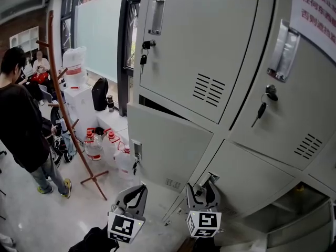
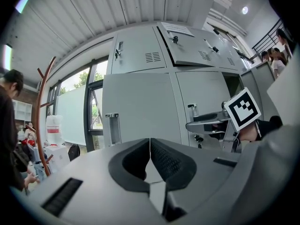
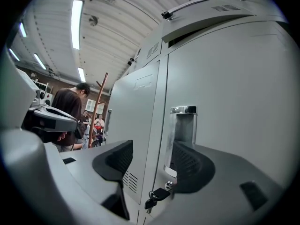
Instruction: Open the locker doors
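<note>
Low against the locker bank (image 1: pixel 226 135), both grippers point level at the bottom row of doors.

Left gripper (image 2: pixel 150 142): jaws closed tip to tip, nothing between them. It's clear of the doors, facing the lower-left door (image 1: pixel 168 140). That door is ajar: its top edge stands proud of the frame with a dark gap above it. Its recessed handle (image 1: pixel 137 150) and key (image 1: pixel 135 165) are at the left edge.

Right gripper (image 3: pixel 152 149): jaws wide apart, nothing gripped. It's close up to the lower-middle door (image 3: pixel 234 116). The seam at that door's edge runs between the jaws. Chrome recessed handle (image 3: pixel 183 130) sits right behind the right-hand jaw; can't tell if it's touching. Key fob (image 3: pixel 157 195) hangs from the lock just below the handle. Lower-middle door looks flush with its frame.

Upper-left door (image 1: pixel 199 46) and upper-right door (image 1: pixel 310 98) both look shut in the head view, each with a chrome handle and a key in the lock. Printed notice (image 1: pixel 315 9) is stuck on at top right.

Bottom-right compartment (image 1: pixel 294 209) is open, with the inside shelf visible.

Off to the left, well apart from the lockers: a person in a dark top (image 1: pixel 21 125) stands beside a wooden coat stand (image 1: pixel 59 93). Water bottles (image 1: pixel 94 146) stand on the floor near its base.
</note>
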A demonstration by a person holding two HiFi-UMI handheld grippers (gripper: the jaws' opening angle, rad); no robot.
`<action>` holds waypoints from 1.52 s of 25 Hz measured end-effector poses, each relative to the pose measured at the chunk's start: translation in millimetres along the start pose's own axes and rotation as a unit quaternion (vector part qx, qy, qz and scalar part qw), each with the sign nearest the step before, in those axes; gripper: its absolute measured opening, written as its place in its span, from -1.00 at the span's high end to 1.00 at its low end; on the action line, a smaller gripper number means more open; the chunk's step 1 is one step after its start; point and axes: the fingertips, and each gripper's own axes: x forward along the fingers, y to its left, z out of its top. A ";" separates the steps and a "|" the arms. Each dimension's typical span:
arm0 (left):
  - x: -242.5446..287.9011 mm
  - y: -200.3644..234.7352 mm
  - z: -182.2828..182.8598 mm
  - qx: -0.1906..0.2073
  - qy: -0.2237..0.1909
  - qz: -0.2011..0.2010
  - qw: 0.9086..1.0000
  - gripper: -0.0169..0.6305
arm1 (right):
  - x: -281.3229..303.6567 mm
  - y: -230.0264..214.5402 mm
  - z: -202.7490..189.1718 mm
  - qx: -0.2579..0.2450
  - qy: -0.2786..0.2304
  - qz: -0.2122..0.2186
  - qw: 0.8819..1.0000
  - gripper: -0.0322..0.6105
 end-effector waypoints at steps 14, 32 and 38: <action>-15.3 2.1 0.9 0.001 -0.002 -0.013 1.000 0.87 | -17.6 14.8 1.9 0.006 0.002 -0.013 1.000 0.07; -70.5 -4.9 -6.7 -0.002 -0.009 -0.085 0.996 0.87 | -93.9 50.2 1.8 -0.003 0.019 -0.094 0.995 0.22; -86.2 -18.1 -10.9 -0.002 -0.012 -0.120 0.993 0.87 | -126.9 56.4 1.2 -0.006 0.025 -0.129 0.991 0.26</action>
